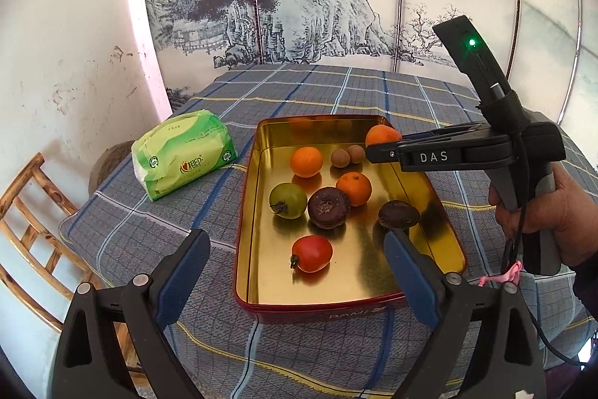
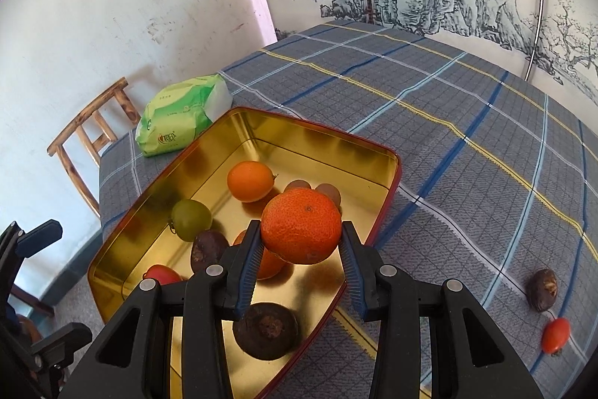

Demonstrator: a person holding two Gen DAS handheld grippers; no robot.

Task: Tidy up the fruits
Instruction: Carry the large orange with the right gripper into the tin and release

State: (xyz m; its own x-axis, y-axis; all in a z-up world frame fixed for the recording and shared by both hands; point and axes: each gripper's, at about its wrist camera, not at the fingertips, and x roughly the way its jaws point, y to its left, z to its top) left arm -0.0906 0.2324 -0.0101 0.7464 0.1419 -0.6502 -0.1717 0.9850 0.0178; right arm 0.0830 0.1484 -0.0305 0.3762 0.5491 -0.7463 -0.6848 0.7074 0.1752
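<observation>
- Two grippers are in play, and the right gripper (image 2: 301, 245) has the action: its blue pads (image 2: 249, 264) pinch a mandarin (image 2: 301, 225) from both sides, clear of the floor of the tin (image 2: 123, 223), so the fruit hangs over the tin rather than resting in it.
- That grip across the fruit's widest part makes sense: a round, slightly soft skin would likely roll out of a shallow pinch.
- From the left wrist view, the same mandarin (image 1: 382, 135) sits at about 1 o'clock over the tin's far right corner, where the gold floor is bare — my read is that's the drop spot, away from the fruit already in.
- Already inside: another orange fruit (image 1: 306, 161), two small brown fruits (image 1: 347, 156), a green tomato (image 1: 287, 200), a red tomato (image 1: 312, 253) at 6 o'clock, and dark brown fruits (image 1: 329, 207) in the middle.
- Left gripper (image 1: 297, 249): spread wide, nothing between the pads, poised over the tin's near end at 6 o'clock with one finger over the cloth and one above the tin floor.
- Still outside, at 4 o'clock in the right wrist view: one dark fruit (image 2: 542, 289) and one small red fruit (image 2: 556, 335) on the checked cloth (image 2: 448, 122), well apart from the tin. The job is mostly done by my judgement.
- Tissue pack (image 1: 183, 159) lies beside the tin at 10 o'clock, out of the way.
</observation>
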